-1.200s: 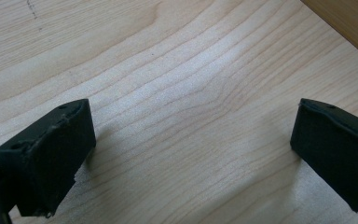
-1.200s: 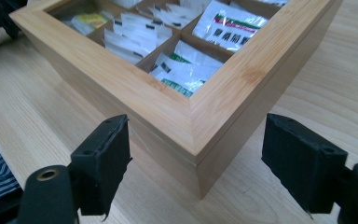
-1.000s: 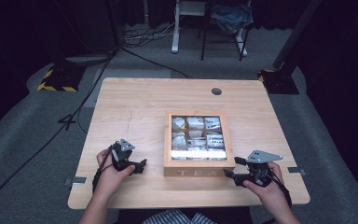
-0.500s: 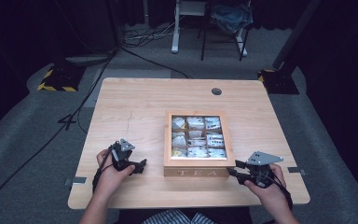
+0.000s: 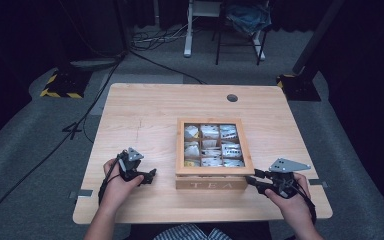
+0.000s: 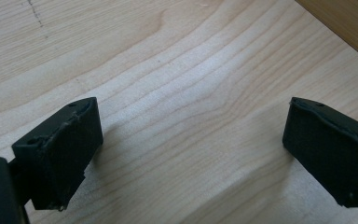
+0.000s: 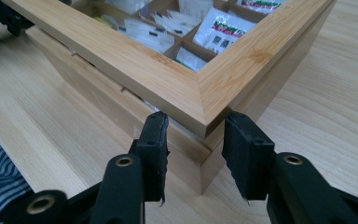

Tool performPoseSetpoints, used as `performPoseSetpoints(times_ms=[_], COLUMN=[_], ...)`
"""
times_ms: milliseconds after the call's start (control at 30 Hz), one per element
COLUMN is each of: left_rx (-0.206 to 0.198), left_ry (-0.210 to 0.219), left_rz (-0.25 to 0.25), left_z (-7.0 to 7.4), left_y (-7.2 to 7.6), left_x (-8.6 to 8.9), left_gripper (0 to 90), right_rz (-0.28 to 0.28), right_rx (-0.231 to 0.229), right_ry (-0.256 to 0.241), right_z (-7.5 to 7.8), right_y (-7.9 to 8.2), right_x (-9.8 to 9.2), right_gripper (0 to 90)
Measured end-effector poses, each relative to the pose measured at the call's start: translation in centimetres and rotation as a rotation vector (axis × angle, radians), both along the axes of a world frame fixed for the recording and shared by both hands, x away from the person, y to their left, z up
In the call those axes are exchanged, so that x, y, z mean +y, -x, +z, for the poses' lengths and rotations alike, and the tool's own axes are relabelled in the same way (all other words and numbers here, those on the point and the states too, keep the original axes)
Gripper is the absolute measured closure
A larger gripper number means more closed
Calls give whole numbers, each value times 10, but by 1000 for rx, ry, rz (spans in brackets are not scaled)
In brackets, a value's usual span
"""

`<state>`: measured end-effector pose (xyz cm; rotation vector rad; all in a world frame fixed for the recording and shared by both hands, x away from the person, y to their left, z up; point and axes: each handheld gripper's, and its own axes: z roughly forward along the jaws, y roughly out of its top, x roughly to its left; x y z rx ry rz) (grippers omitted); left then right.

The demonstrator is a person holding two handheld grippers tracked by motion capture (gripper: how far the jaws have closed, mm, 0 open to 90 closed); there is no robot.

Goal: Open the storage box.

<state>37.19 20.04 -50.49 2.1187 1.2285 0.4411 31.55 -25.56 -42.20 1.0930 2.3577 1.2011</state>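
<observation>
1. My wooden table (image 5: 145,115) has wide bare room in the upper half of the high view and down its left side. The tea box (image 5: 212,155) sits right of centre, near the bottom edge, with only a narrow strip of tabletop below it.
2. The box front reads "TEA" in pale letters. Under its lid frame, small white packets (image 7: 221,28) lie in the compartments. One has red and green print, too small for me to read.
3. My right gripper (image 5: 254,181) is at the lower right of the high view, level with the table, at the box's near right corner. In the right gripper view the lid's mitred corner reaches just above and between my jaws. They stand parted on either side of it, and I cannot tell whether they touch it.
4. My left gripper (image 5: 150,176) rests at the lower left, just beside the box's left wall and apart from it. Its jaws are spread wide over bare wood, grasping nothing.
</observation>
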Motion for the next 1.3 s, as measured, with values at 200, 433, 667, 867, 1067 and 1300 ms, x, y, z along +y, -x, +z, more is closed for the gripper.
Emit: performPoseSetpoints(times_ms=[200, 433, 667, 867, 1067, 1300], left_rx=[0, 2, 3, -1, 2, 2], left_ry=[0, -1, -4, -6, -5, -3], left_rz=[8, 6, 4, 3, 4, 6], left_z=[0, 0, 0, 0, 0, 0], left_y=[-3, -7, -11, -11, -11, -10], left_x=[0, -1, -2, -2, -2, -3], left_gripper=[52, 47, 44, 44, 44, 46], right_rz=[-17, -58, -84, -99, -123, -127], right_rx=[-6, -35, -38, -47, -78, -95], right_ry=[-23, -75, -104, -142, -170, -181], right_z=[5, 16, 24, 34, 45, 50], right_y=[-1, -3, -7, -12, -17, -23], right_x=[0, 2, 4, 2, 4, 9], right_gripper=[617, 660, 681, 686, 684, 700])
